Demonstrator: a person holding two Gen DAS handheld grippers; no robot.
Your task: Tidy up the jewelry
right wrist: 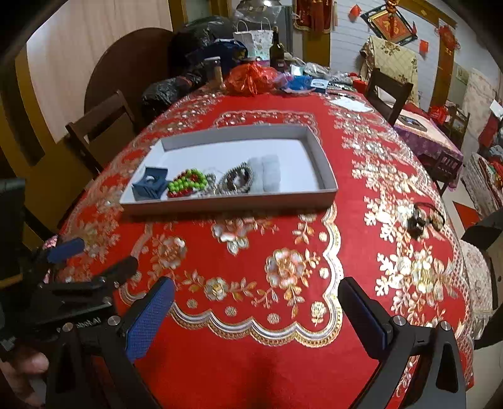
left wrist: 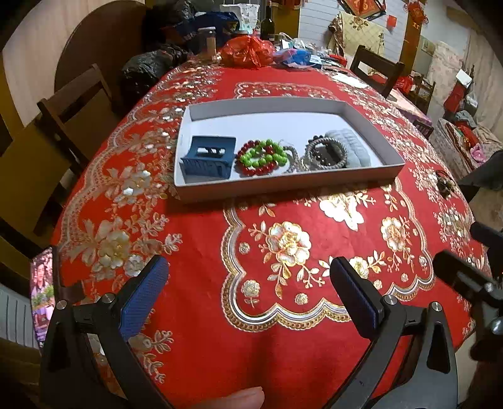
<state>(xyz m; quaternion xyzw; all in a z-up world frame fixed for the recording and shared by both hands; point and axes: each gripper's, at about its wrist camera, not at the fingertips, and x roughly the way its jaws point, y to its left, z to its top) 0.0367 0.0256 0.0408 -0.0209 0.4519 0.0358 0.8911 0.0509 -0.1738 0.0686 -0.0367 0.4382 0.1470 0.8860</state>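
We hold both grippers above the near edge of the red floral tablecloth (left wrist: 195, 314); the left gripper (left wrist: 248, 283) has its jaws wide apart and empty, and so does the right gripper (right wrist: 256, 302). The white tray (left wrist: 283, 184) sits further in, with a blue claw hair clip (left wrist: 207, 159), a red-and-green beaded bracelet (left wrist: 262, 157), a dark beaded bracelet (left wrist: 327, 152) and a grey folded cloth (left wrist: 352, 144) along its near wall. One small dark trinket (right wrist: 421, 220) lies loose on the cloth, well apart from the tray to its right; we cannot tell exactly what it is. We judge it light, small and hard, likely to slide on the cloth; a pinch across its dark body looks safer than its thin loop. On the far wall hangs a red diamond plaque (right wrist: 389, 26); its character is too blurred to read, and we see no other legible writing.
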